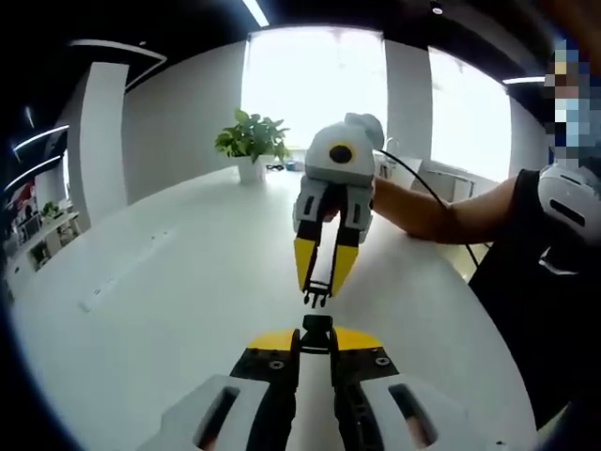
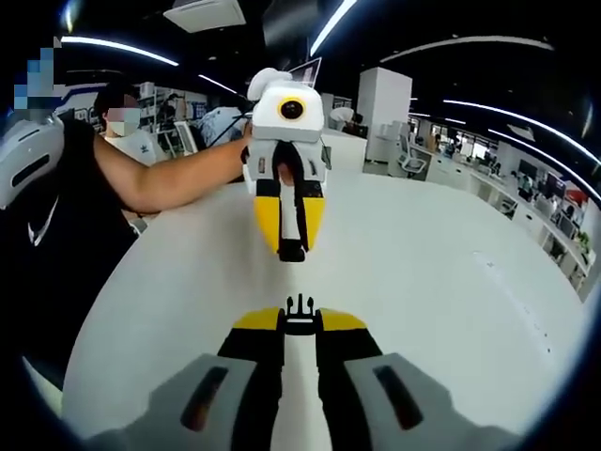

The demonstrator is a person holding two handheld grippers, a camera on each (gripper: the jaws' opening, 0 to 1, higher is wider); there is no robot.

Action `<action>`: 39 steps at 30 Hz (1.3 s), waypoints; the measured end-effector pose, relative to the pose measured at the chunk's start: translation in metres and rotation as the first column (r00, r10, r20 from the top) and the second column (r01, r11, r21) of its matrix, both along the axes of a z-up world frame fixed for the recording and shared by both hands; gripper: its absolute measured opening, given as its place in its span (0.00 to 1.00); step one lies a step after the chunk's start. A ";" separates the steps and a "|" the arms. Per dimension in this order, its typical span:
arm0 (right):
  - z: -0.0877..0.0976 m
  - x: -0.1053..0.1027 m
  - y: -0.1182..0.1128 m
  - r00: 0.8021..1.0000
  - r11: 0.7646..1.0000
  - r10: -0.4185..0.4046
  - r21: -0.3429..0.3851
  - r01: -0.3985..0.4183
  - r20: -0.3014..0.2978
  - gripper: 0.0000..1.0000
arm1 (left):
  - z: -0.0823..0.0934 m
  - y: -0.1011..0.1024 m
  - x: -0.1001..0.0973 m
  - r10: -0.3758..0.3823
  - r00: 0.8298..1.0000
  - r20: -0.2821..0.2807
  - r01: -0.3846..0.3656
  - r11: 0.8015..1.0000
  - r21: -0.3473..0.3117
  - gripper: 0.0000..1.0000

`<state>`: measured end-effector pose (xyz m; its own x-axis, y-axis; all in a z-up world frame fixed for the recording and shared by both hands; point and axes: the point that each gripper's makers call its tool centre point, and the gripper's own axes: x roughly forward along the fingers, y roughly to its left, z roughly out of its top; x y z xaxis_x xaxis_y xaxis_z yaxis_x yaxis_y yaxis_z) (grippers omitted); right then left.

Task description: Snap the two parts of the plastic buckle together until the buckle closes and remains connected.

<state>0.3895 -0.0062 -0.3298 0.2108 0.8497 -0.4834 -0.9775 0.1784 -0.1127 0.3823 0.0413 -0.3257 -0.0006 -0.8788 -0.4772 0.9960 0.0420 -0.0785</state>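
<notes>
My left gripper (image 1: 317,340) is shut on the black socket half of the buckle (image 1: 317,329), which sticks out past its yellow tips. Facing it tip to tip, my right gripper (image 1: 319,280) is shut on the pronged half (image 1: 316,297). A narrow gap separates the two halves, which line up roughly end to end. From the right gripper view, the right gripper (image 2: 300,321) holds the pronged half (image 2: 300,310) with its prongs pointing at the socket half (image 2: 291,250), clamped in the left gripper (image 2: 291,240). Both are held above the white table (image 1: 169,282).
A person in a black shirt (image 2: 47,244) stands at the table's edge, forearms reaching to both grippers. A potted plant (image 1: 251,141) stands at the table's far side. Office desks and chairs (image 2: 413,155) lie beyond the table.
</notes>
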 end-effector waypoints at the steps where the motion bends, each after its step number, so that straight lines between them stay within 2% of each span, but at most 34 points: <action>1: 0.000 0.000 0.000 1.000 1.000 -0.001 0.002 0.001 -0.001 0.11 | 0.000 0.000 0.000 0.000 1.000 0.002 0.000 1.000 -0.001 0.11; 13: 0.002 -0.016 0.005 1.000 1.000 0.021 0.005 -0.021 0.004 0.11 | -0.003 0.005 -0.002 -0.005 1.000 -0.001 0.005 1.000 0.005 0.11; 18: 0.000 -0.012 0.002 1.000 1.000 0.013 0.010 -0.013 0.002 0.11 | -0.003 0.002 -0.007 -0.018 1.000 0.008 0.018 1.000 0.005 0.11; 22: -0.005 -0.016 0.004 1.000 1.000 0.019 -0.004 -0.019 -0.010 0.11 | -0.008 0.002 -0.006 -0.016 1.000 0.000 0.016 1.000 0.018 0.11; 26: -0.005 -0.016 0.003 1.000 1.000 0.028 -0.004 -0.028 -0.014 0.11 | -0.013 0.005 -0.018 -0.025 1.000 -0.004 0.025 0.999 0.020 0.11; 30: -0.004 -0.020 0.004 0.999 0.999 0.034 -0.007 -0.034 -0.017 0.11 | -0.019 0.010 -0.017 -0.003 1.000 -0.014 0.004 0.999 0.041 0.11; 39: -0.011 -0.023 0.007 0.998 0.999 0.049 -0.021 -0.050 -0.041 0.11 | -0.026 0.007 -0.025 -0.021 1.000 -0.018 0.022 0.998 0.065 0.11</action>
